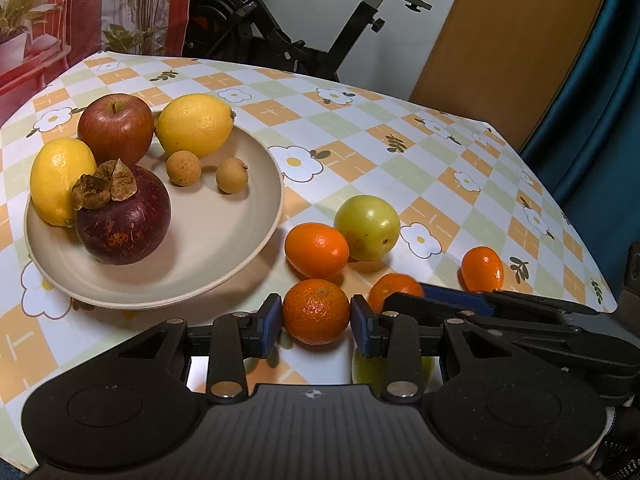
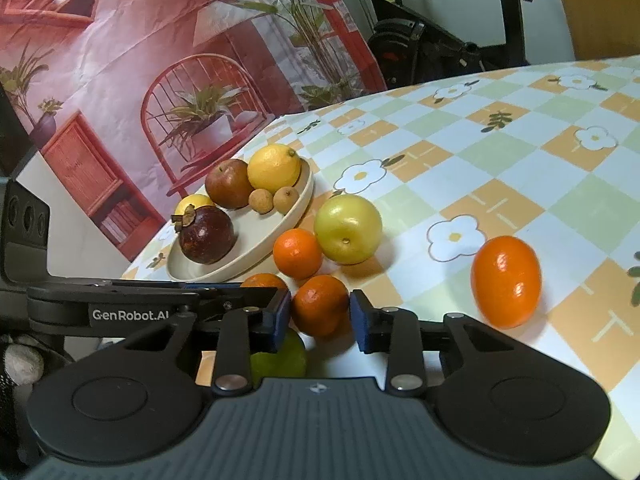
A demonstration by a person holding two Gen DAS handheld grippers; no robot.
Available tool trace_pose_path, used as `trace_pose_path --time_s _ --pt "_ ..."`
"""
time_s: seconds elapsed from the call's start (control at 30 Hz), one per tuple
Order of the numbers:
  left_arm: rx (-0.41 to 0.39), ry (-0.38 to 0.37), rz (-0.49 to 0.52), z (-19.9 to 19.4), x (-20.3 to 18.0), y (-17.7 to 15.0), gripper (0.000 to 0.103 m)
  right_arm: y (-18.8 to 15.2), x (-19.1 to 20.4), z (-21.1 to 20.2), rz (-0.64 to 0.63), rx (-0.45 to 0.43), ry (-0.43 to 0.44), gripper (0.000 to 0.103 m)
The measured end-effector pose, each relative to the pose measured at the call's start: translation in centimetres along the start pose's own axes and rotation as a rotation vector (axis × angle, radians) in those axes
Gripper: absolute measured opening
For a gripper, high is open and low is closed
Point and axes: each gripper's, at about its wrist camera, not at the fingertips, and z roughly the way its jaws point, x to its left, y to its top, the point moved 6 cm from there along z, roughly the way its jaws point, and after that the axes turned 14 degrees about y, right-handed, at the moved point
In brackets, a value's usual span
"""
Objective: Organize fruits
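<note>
Checked, flower-printed counter, exercise bike behind. Gripping with both tools at once: left tool closed onto a mandarin, blue pads flat against its two flanks. Right tool likewise pinching a second mandarin, pads seemingly touching both sides. Cannot tell whether either fruit has left the cloth yet.

Just off the near rim of the plate, the first mandarin; just past it, on the side away from the plate, the second. Further out from the plate: a kumquat touching a yellow-green fruit, then a lone kumquat well apart. Partly hidden under the tools, a green fruit. Already on the plate: apple, two lemons, mangosteen, two longans, with bare room on the side nearest the tools.

Judged mid-pick, gathering loose fruit onto the plate. Next: lift both clear, carry to the plate one after the other to keep the tools from knocking together. Then lower into the bare patch and spread the pads gently, since round fruit is likely to roll toward the rim.
</note>
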Motion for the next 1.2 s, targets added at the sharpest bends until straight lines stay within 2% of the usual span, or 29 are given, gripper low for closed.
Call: trace_pose_path --time_s 0.3,0.93,1.2 --pt "-0.002 -0.003 -0.003 0.1 0.1 0.0 0.040 0.5 -1.1 -1.8 -0.048 -0.050 -0.139 0.034" --pt "-0.025 0.010 0.026 -0.1 -0.1 -0.2 0.040 0.1 -0.9 -1.5 -0.091 -0.026 -0.143 0.035" --pt "-0.047 0.004 0.025 -0.7 0.2 -0.1 0.040 0.2 -0.5 -1.8 -0.110 -0.047 -0.140 0.035"
